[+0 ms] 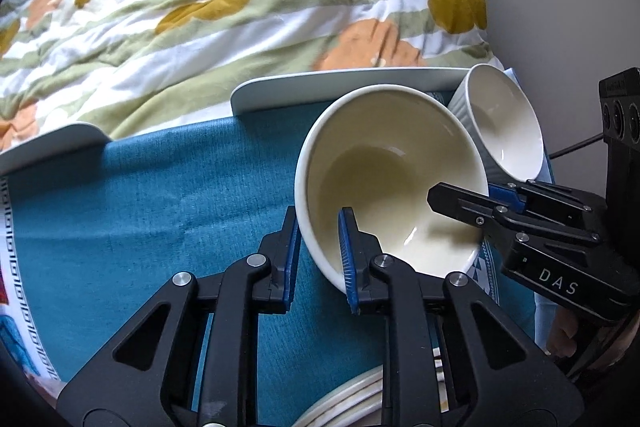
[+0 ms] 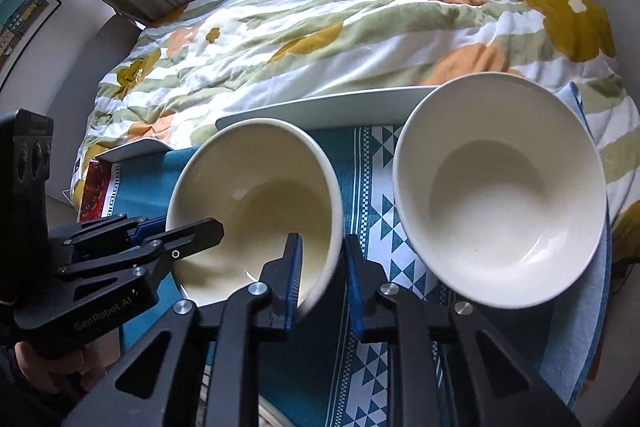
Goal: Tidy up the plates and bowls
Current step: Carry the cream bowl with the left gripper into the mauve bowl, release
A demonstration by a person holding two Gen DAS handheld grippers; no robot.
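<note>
Cream glazed ceramic bowl (image 1: 394, 179) (image 2: 256, 203), round and deep, sits tilted on the teal woven tablecloth (image 1: 160, 207) (image 2: 152, 179), mouth toward both cameras. Left gripper (image 1: 320, 247) (image 2: 180, 231) straddles its near-left rim: one blue-padded finger inside the bowl, the other outside against the wall, pinching the rim. Right gripper (image 2: 322, 267) (image 1: 472, 197) takes the opposite rim the same way, one finger inside, one outside; grip looks closed on the wall, though the outer pad's contact is hard to confirm.

Second bowl, white ceramic with ribbed outer wall (image 1: 504, 123) (image 2: 500, 191), stands tilted just beside the cream one on the right, over the triangle-patterned edge of the cloth. Two flat white plates (image 1: 348, 83) (image 2: 332, 107) lie at the far table edge. Floral quilt (image 1: 224, 7) (image 2: 340, 27) beyond.
</note>
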